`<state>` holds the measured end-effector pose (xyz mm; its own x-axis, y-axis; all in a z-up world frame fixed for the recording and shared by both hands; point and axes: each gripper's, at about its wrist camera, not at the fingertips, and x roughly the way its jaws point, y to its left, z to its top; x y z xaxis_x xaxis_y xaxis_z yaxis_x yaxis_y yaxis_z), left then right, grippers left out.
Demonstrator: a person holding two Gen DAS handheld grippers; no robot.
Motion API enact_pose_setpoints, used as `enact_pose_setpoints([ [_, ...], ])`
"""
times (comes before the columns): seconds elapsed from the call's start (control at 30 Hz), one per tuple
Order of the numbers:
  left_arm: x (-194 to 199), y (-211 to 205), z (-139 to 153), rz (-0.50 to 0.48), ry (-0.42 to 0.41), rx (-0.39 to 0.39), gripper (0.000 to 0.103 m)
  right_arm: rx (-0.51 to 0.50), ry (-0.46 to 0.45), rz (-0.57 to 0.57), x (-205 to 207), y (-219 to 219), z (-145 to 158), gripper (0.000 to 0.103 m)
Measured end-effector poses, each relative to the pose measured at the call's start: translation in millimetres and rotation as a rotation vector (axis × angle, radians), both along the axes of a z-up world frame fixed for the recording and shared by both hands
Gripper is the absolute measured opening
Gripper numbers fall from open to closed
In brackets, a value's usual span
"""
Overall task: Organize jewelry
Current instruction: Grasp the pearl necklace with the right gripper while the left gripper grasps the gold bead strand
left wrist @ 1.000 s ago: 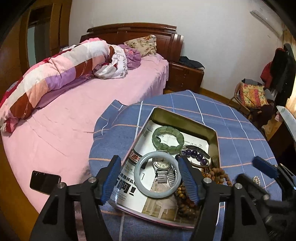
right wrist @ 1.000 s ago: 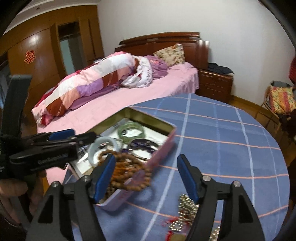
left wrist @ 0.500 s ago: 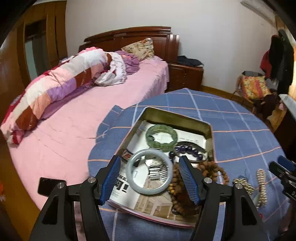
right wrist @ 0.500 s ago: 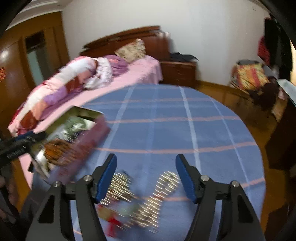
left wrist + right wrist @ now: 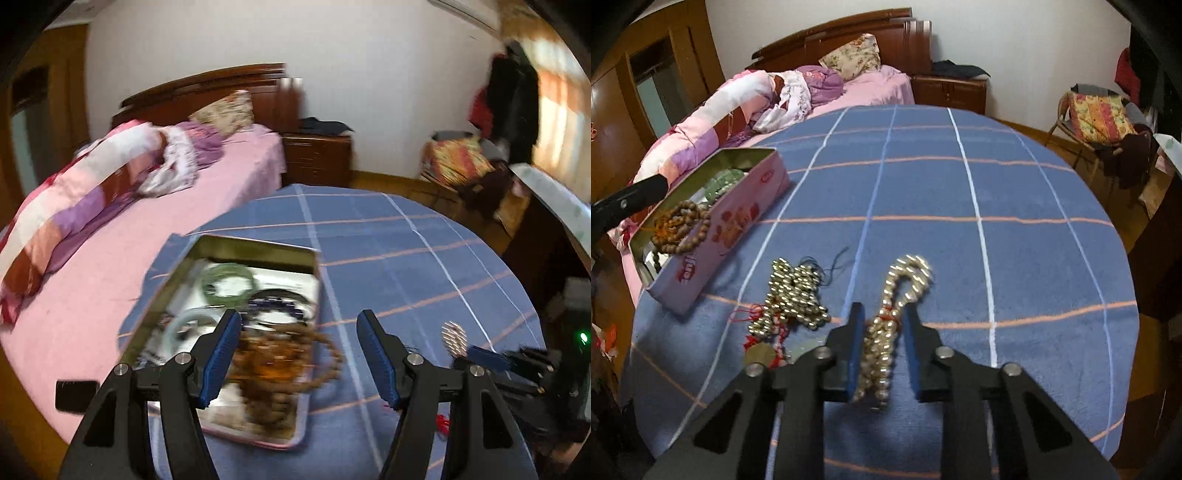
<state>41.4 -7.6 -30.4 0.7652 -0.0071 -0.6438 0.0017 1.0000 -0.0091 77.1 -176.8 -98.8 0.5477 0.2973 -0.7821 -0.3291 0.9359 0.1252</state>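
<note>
We see the pink tin (image 5: 713,229) at the left edge of the desk (image 5: 960,192), holding a brown bead string (image 5: 679,225). Our left tool (image 5: 299,354), fingers spread apart, hangs over the tin's right rim. Right of the tin, our right tool (image 5: 882,347) is clamped on a gold bead chain (image 5: 897,295); a second gold bead bundle (image 5: 794,295) lies between.

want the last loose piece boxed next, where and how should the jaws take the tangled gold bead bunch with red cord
Probably grip the gold bead bunch across its thick beaded middle, coming straight down from above, since it lies flat and heaped on the blue tablecloth. Avoid the thin red cord and the coin at its near end, which would likely slip. The right gripper is already closed on the other gold strand.
</note>
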Motion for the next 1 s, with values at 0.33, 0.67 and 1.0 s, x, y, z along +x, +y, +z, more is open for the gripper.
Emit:
enact_pose_setpoints([
  [0.33,5.2,-54.9,-13.6,-0.166,0.041,0.056,0.065,-0.039,-0.061,-0.091,6.6,-33.1,6.8,0.006],
  [0.67,19.4,-85.8,-49.2,-0.258,0.161,0.068,0.065,0.015,-0.044,-0.103,11.0,-45.3,4.2,0.051],
  [1.0,29.6,-77.6,-57.4,-0.302,0.207,-0.002,0.009,0.023,-0.068,-0.091,7.8,-39.5,7.0,0.055],
])
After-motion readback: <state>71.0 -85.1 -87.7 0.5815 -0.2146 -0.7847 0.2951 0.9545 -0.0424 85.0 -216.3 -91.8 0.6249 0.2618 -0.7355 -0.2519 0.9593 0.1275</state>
